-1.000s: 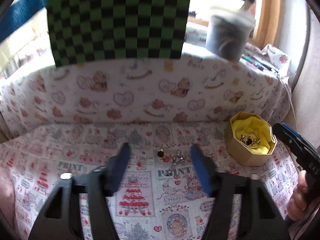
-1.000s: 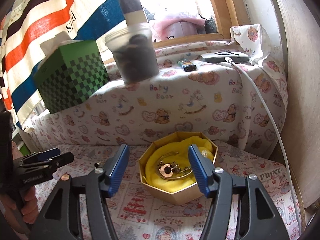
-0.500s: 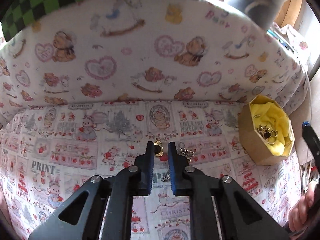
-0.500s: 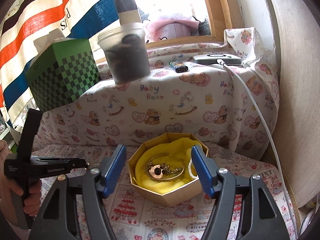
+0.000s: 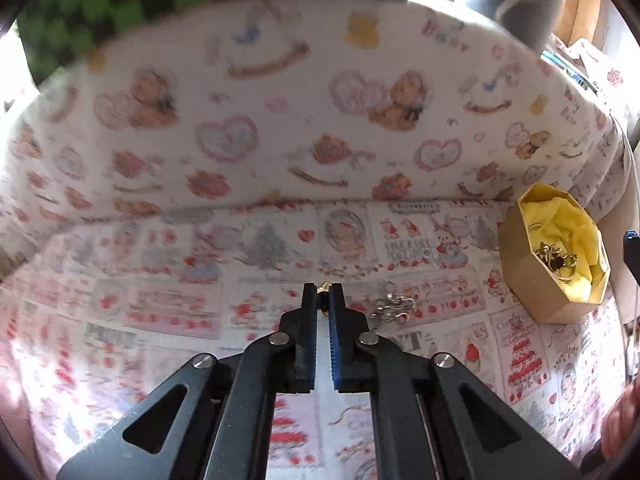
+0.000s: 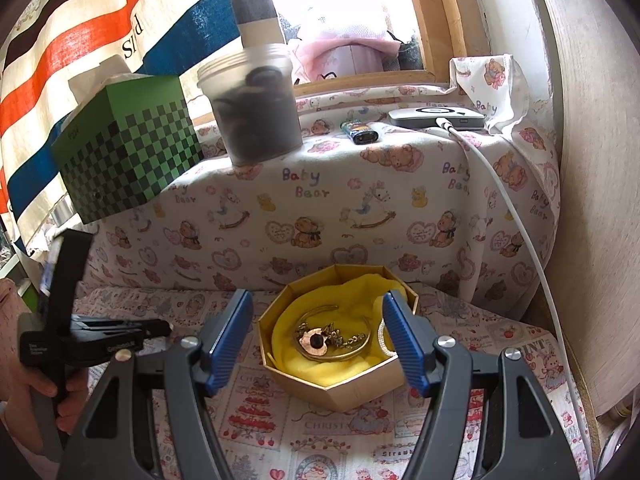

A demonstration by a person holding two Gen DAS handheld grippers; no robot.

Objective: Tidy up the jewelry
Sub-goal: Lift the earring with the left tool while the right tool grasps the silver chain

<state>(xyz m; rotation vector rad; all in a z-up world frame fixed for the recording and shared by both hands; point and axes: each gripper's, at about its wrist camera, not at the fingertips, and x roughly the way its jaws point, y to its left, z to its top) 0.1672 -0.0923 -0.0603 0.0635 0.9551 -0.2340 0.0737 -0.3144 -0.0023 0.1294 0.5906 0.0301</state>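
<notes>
The left tool (image 5: pixel 323 294) is closed on a small gold earring (image 5: pixel 323 289), pinched at its very tips just above the printed cloth (image 5: pixel 160 300) covering the tabletop. Just to the right of it a silver chain piece (image 5: pixel 392 306) lies loose on the cloth. Farther right stands the gold box (image 5: pixel 532 280) lined with yellow fabric, with several gold pieces already inside. The right tool (image 6: pixel 316 334) hovers in front of that gold box, its blue pads (image 6: pixel 230 340) standing wide apart with nothing gripped between them. A green checkered box (image 6: pixel 128 152) and a plastic jar (image 6: pixel 256 112) sit on the raised ledge behind.
</notes>
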